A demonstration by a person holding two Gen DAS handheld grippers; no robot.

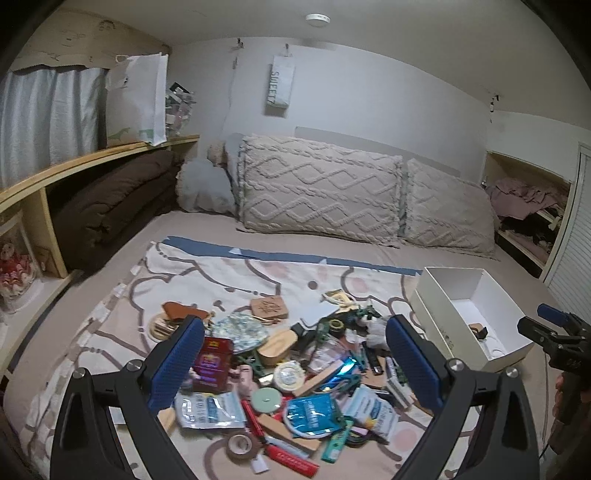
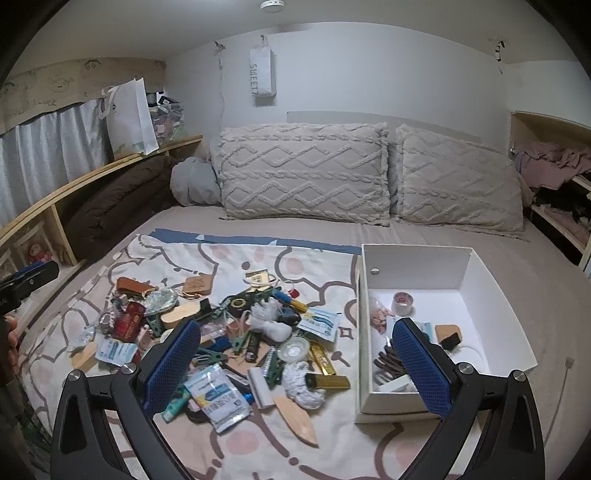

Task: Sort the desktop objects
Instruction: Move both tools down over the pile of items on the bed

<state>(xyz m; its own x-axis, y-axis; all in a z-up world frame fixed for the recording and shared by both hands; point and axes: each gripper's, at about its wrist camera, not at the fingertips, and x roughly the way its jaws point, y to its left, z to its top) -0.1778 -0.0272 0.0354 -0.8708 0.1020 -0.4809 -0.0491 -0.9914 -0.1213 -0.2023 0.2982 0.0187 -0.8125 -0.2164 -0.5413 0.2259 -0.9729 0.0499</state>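
Big bed [image 2: 461, 243], bare sheet all round patterned blanket [image 2: 207, 258]. White box [image 2: 476, 273] sits at blanket's right edge, open top, few small things inside. Pile of small things [image 2: 236, 332] in blanket middle, left of box. Left gripper [image 1: 295, 362] over pile, fingers wide apart, holding nothing. Right gripper [image 2: 295, 365] same, between pile and box

light: dim, soft, from ceiling lamp [image 1: 317, 19] | shadows: faint | edges: strong fisheye bend, black corners | focus: slightly soft, perhaps compression
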